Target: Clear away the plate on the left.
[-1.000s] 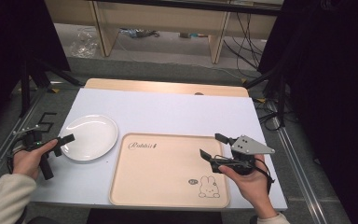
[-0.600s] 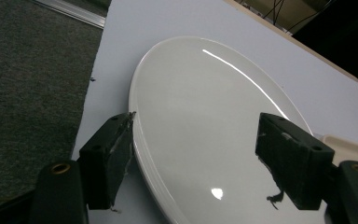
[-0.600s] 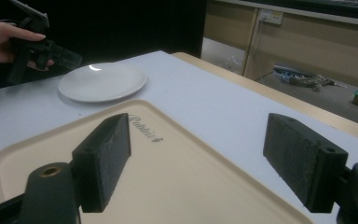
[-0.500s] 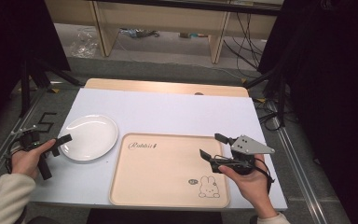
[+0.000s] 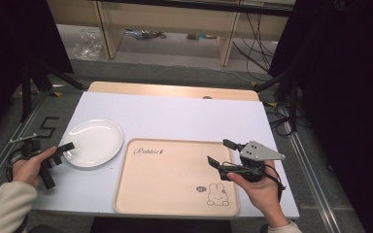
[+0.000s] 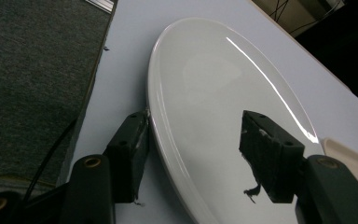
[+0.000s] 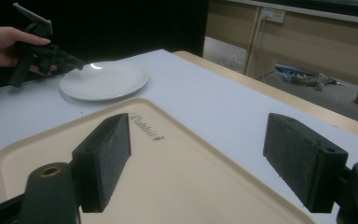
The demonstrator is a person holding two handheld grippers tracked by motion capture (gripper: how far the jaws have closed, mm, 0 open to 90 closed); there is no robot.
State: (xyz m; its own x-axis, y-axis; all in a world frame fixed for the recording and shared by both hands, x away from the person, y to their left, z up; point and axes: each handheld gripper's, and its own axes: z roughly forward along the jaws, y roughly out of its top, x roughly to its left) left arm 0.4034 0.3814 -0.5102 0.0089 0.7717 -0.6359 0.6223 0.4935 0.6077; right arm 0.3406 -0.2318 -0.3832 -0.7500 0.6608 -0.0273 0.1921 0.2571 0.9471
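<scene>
High view: nearest me, the left tool (image 5: 58, 162) sits at the plate's (image 5: 93, 141) seven o'clock rim, jaws spread wide and straddling the edge, one jaw over the plate and one outside it on the table (image 5: 184, 116). Nothing is gripped yet, so I'd judge the grasp has only just been lined up: closing on the rim and lifting the plate are both still to do, and if it is bound for the tray (image 5: 175, 177), that is untouched too.

The right tool (image 5: 223, 154) hovers over the tray's three o'clock edge, jaws wide apart and empty.

The plate lies flat on the white table, just beside the tray's left side, toward ten o'clock of it. From the left gripper view the plate (image 6: 223, 116) is plain glossy white, shallow, with a smooth raised rim, and empty. It looks slippery to pinch.
</scene>
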